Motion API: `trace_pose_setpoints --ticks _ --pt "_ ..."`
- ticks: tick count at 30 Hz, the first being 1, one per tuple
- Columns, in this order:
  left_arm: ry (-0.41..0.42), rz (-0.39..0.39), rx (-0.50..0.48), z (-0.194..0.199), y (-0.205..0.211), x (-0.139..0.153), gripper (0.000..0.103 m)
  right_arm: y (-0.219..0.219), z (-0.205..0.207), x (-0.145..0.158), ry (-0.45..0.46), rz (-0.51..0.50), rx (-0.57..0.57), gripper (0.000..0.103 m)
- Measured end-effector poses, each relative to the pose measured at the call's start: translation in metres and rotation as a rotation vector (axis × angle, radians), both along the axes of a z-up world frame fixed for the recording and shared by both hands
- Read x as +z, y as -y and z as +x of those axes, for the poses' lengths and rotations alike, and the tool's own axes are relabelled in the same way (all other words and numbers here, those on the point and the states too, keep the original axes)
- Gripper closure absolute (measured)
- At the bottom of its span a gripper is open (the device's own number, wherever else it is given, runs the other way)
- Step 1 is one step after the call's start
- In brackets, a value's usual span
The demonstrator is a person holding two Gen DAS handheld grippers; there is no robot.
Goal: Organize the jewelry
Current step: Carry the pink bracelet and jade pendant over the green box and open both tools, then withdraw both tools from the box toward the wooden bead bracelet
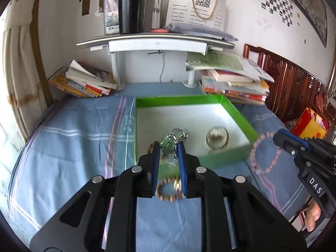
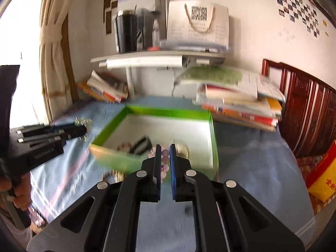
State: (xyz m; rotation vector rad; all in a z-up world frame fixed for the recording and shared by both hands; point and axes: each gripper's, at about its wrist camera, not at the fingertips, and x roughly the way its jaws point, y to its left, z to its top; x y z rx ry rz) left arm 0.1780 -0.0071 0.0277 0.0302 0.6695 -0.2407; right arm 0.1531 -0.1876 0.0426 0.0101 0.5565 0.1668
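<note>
A green box (image 1: 237,113) with a white floor stands on the blue cloth; it also shows in the right wrist view (image 2: 213,132). A clear glass bangle (image 1: 217,137) lies inside it. My left gripper (image 1: 169,147) is shut on a silver-green ornament (image 1: 173,139), held over the box's near wall. A brown bead bracelet (image 1: 170,189) lies on the cloth under the left fingers. My right gripper (image 2: 165,147) is shut on a pink bead bracelet (image 1: 263,153), which hangs to the right of the box's near corner. The right wrist view is blurred.
Book stacks (image 1: 233,84) lie behind the box on the right and at the back left (image 1: 84,82). A shelf (image 1: 155,40) above carries a black tumbler (image 1: 131,7) and a paper bag. A dark wooden headboard (image 1: 294,84) and a yellow bag (image 1: 310,124) are on the right.
</note>
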Motion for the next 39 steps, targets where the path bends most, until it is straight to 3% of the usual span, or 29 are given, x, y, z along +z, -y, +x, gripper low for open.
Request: trace_pose_setpoints --ticks 3,7,12,14,16,21,25,32,39 --pt "-0.038 0.009 0.012 0.033 0.006 0.001 0.086 -0.006 0.034 -0.003 -0.037 -0.008 -0.017 0.095" --pt "-0.103 0.042 0.057 0.074 0.01 -0.022 0.086 -0.008 0.076 -0.028 -0.128 0.004 -0.044 0.095" --pt "-0.145 0.05 0.083 0.098 0.009 -0.046 0.083 -0.011 0.095 -0.051 -0.173 0.006 -0.061 0.095" --pt "-0.148 0.051 0.091 0.1 0.008 -0.052 0.073 -0.012 0.092 -0.055 -0.189 0.006 -0.058 0.082" --pt "-0.143 0.048 0.086 0.095 0.004 -0.053 0.057 -0.009 0.08 -0.055 -0.19 0.032 -0.031 0.067" --pt "-0.102 0.026 0.094 0.046 -0.016 -0.051 0.056 0.001 0.033 -0.056 -0.168 0.03 -0.003 0.066" --pt "-0.14 0.06 0.1 0.013 -0.022 -0.076 0.056 0.0 0.007 -0.071 -0.209 0.037 0.035 0.066" --pt "-0.262 0.088 0.08 0.02 -0.01 -0.129 0.056 -0.036 0.015 -0.109 -0.306 0.017 0.118 0.066" --pt "-0.234 0.083 0.068 0.006 -0.016 -0.132 0.053 -0.04 0.015 -0.123 -0.352 0.038 0.113 0.066"
